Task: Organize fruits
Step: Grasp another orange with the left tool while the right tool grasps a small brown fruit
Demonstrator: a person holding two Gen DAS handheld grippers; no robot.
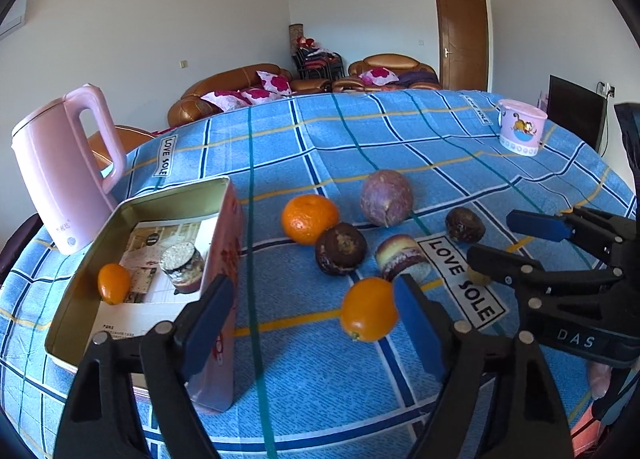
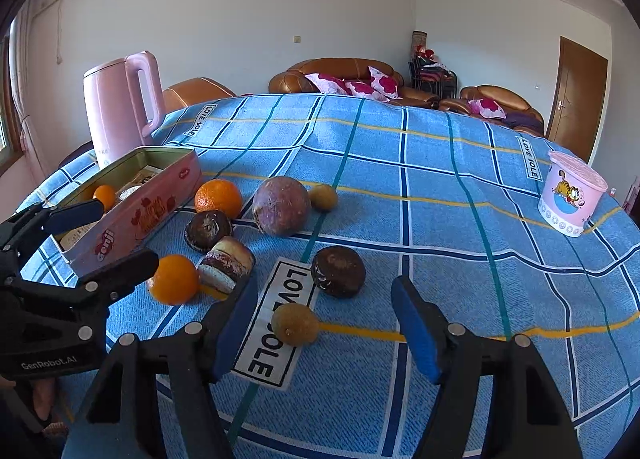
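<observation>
Spread left gripper (image 1: 316, 325) fingers (image 1: 418, 329) beside near orange (image 1: 369, 309), tin (image 1: 224, 259) wall left

Black left gripper (image 1: 314, 323), right gripper (image 2: 324, 325): blue-padded jaws, silver rivets.

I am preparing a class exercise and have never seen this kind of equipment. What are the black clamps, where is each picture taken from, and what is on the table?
The clamps are two hand-held grippers, each carrying a forward-looking camera. One picture looks along the left gripper, the other along the right gripper. Both are open and hold nothing. On the blue checked tablecloth lie oranges, such as the near orange, dark round fruits and a purple fruit. A pink tin already holds a small orange. A pink kettle and a pink tub stand further off.
</observation>
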